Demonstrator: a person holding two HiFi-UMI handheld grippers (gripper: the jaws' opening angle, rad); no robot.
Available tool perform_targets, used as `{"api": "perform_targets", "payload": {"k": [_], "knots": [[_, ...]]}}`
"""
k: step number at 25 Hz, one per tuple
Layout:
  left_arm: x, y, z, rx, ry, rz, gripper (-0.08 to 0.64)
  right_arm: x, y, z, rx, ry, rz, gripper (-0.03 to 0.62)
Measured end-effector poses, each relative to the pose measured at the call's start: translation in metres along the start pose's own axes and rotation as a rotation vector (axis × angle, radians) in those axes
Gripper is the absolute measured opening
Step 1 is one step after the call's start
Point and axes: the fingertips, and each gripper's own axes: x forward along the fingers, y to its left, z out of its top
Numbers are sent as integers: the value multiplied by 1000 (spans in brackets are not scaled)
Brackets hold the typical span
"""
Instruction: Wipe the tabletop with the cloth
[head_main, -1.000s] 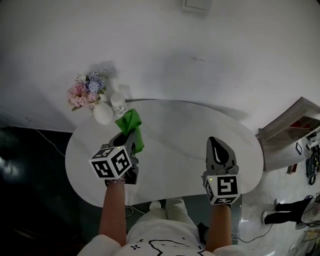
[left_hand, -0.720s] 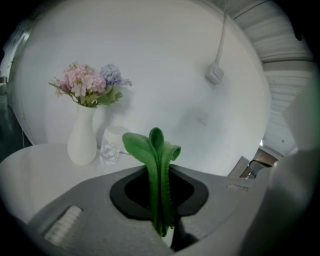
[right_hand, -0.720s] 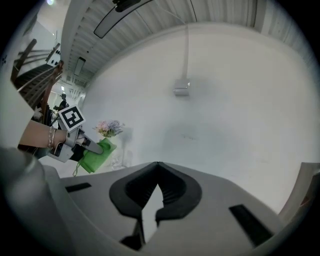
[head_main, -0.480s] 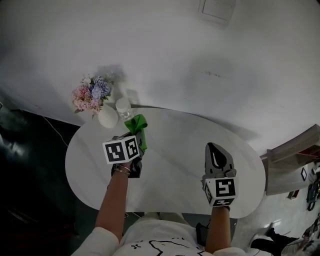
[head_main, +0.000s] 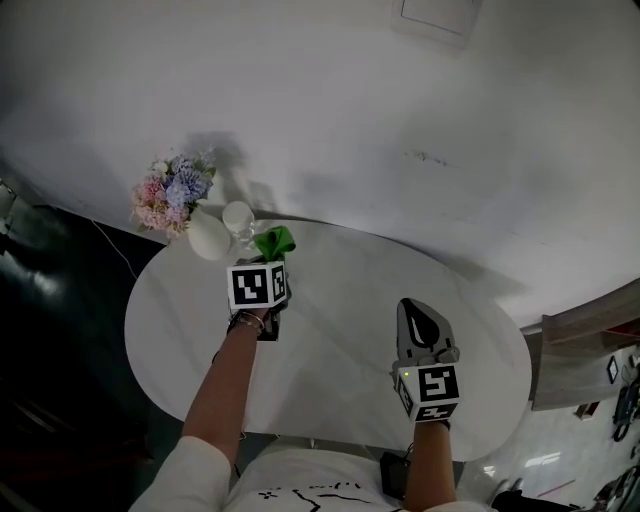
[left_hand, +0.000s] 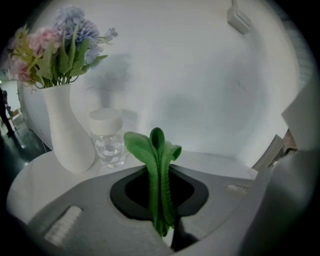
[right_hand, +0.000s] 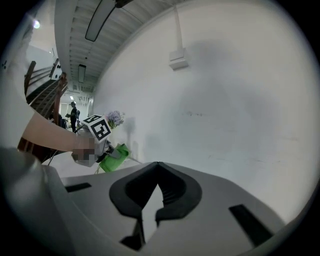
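Head view: right gripper (head_main: 421, 318) sits over the near-right part of the white oval table (head_main: 340, 350), jaws pointing away from the person. Right gripper view confirms the right gripper (right_hand: 156, 172) has its jaws meeting at the tips with only a thin sliver behind them and nothing in between. Left gripper (head_main: 271, 262) is further out, reaching to the far-left end of the table, forearm stretched over it. Left gripper view: jaws of the left gripper (left_hand: 161, 200) are clamped tight on the green cloth (left_hand: 159, 170); it's pinched into a vertical fold, and a rounded bunch of it sticks out past the tips. In head view the cloth (head_main: 275, 241) shows as a small green tuft just beyond the marker cube, near the far table edge; can't tell if it touches the tabletop. Right gripper view catches the same cloth (right_hand: 114, 151) poking out of the left gripper, well apart from the right one. Just beyond the cloth: clear jar (left_hand: 107, 137) with a white lid, touching or nearly touching a white vase (left_hand: 67, 135) on its left, holding pink and blue flowers (left_hand: 55, 45). Behind all that is a plain white wall (head_main: 350, 130) with a white wall plate (head_main: 435, 12) high up.
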Motion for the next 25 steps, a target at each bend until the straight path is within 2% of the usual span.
{"api": "perform_targets", "payload": {"k": [4,8,16,21,25], "knots": [[24,12,-1,56,43,115,51,10,-9,-9,17,14,17,-5],[47,18,-1,73,67,180,51,17,-17,-19,28,34,36,-5],[82,32,-4,198,158,308,51,28,-34,-32,71,48,36,-5],[99,41,-8,242,224,337,51,34,-37,-40,88,64,24,-4],[107,42,-13,213,241,325,51,42,-34,-42,80,66,54,-5]]}}
